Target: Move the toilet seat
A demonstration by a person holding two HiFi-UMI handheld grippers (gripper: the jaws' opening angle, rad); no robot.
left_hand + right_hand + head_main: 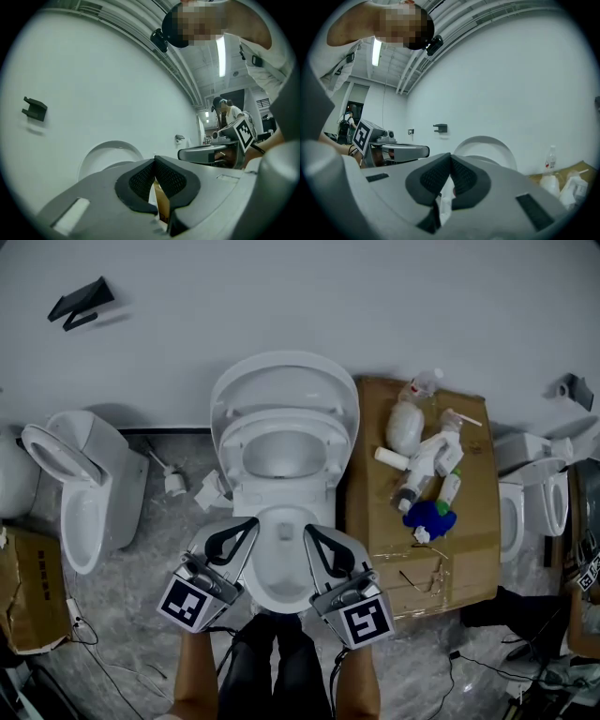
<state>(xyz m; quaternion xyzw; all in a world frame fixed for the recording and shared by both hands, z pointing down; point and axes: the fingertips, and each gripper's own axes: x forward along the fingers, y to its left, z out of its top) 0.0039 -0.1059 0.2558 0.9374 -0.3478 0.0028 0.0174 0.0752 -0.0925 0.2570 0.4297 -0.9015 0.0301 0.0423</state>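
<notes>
Jaws closed, empty | left gripper, right gripper flank bowl rim | seat up

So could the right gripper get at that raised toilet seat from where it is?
Probably yes: the right gripper, jaws shut, hangs over the bowl with nothing between it and the toilet seat just ahead. It would need to open first.
</notes>
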